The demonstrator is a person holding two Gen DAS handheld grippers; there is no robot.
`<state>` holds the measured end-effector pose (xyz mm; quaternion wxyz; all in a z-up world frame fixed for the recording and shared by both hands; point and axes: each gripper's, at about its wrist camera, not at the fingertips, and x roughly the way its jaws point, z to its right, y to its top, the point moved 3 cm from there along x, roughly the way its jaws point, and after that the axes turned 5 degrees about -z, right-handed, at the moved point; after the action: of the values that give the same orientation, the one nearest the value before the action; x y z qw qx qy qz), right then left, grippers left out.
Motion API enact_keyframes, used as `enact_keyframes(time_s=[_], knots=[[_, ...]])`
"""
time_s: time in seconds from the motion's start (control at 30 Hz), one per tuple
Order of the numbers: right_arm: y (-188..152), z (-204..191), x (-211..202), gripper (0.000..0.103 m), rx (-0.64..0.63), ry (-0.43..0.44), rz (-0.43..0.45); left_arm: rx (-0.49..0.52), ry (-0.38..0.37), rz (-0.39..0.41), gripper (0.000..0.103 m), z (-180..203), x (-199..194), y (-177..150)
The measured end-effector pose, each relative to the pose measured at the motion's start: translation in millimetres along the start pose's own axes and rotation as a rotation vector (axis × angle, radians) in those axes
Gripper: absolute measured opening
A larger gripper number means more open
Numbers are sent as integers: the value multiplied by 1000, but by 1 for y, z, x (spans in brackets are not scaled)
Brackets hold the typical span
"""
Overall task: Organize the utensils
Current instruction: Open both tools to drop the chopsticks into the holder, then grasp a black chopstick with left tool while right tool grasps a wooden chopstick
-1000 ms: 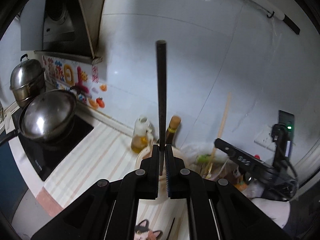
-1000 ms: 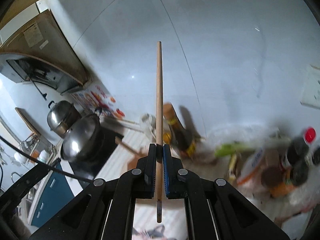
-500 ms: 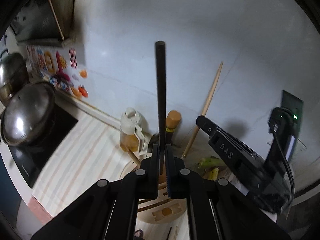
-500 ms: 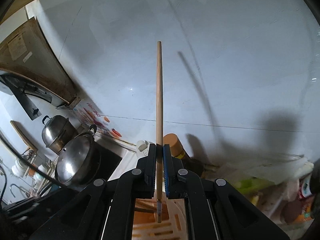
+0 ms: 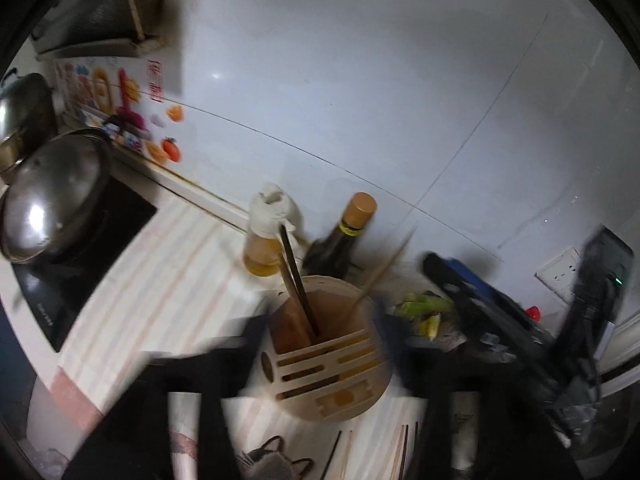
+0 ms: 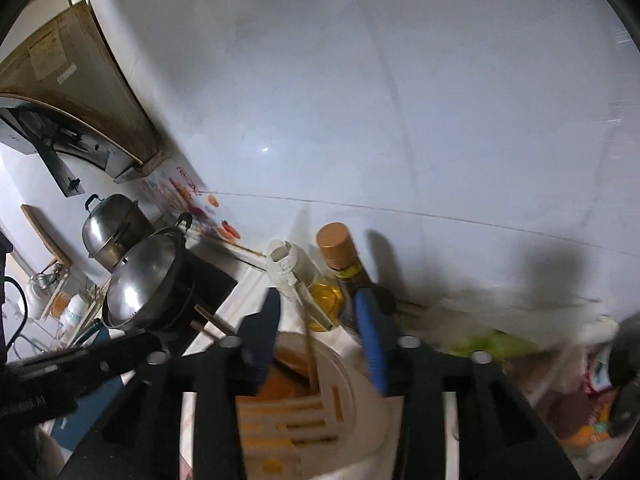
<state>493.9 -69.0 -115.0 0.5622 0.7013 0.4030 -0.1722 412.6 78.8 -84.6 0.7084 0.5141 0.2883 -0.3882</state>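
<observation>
A round beige slotted utensil holder stands on the striped counter, right in front of both grippers; it also shows in the right wrist view. A dark chopstick and a light wooden chopstick lean in its open well. My left gripper is open and empty, its blurred jaws either side of the holder. My right gripper is open and empty just above the holder, with the light chopstick standing between its fingers.
An oil dispenser and a dark sauce bottle stand behind the holder by the white tiled wall. A lidded wok sits on the black cooktop at left. Loose chopsticks lie on the counter in front. Bags and bottles crowd the right.
Both grippers dropped toward the holder and opened. The dark chopstick left my left gripper and the light one left my right gripper; both now stand in the holder.
</observation>
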Motion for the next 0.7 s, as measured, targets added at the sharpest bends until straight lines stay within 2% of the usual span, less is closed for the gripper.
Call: enact_keyframes(time_s=[0.03, 0.1, 0.13, 0.17, 0.2, 0.33, 0.4, 0.43, 0.57, 0.7], knots=[[-4, 3, -12, 44, 6, -8, 14, -1, 9, 25, 82, -2, -6, -3], [-14, 8, -32, 52, 14, -37, 25, 4, 40, 76, 82, -8, -19, -12], [-20, 12, -42, 55, 19, -51, 32, 5, 57, 90, 85, -11, -22, -16], [-26, 15, -50, 61, 22, -70, 34, 3, 80, 106, 98, -15, -25, -24], [-33, 18, -59, 67, 26, -86, 36, 5, 95, 115, 103, -17, -27, -30], [-70, 39, -86, 86, 89, -121, 33, 11, 134, 131, 103, -26, -25, -57], [-91, 50, -96, 98, 115, -138, 41, 24, 136, 105, 103, -26, -16, -75], [-100, 55, -99, 100, 123, -153, 39, 30, 143, 87, 103, -26, -10, -82], [-142, 84, -100, 101, 180, -226, -15, 82, 171, -1, 103, -18, 23, -119], [-188, 119, -91, 100, 249, -262, -121, 158, 206, -88, 103, -2, 58, -159]])
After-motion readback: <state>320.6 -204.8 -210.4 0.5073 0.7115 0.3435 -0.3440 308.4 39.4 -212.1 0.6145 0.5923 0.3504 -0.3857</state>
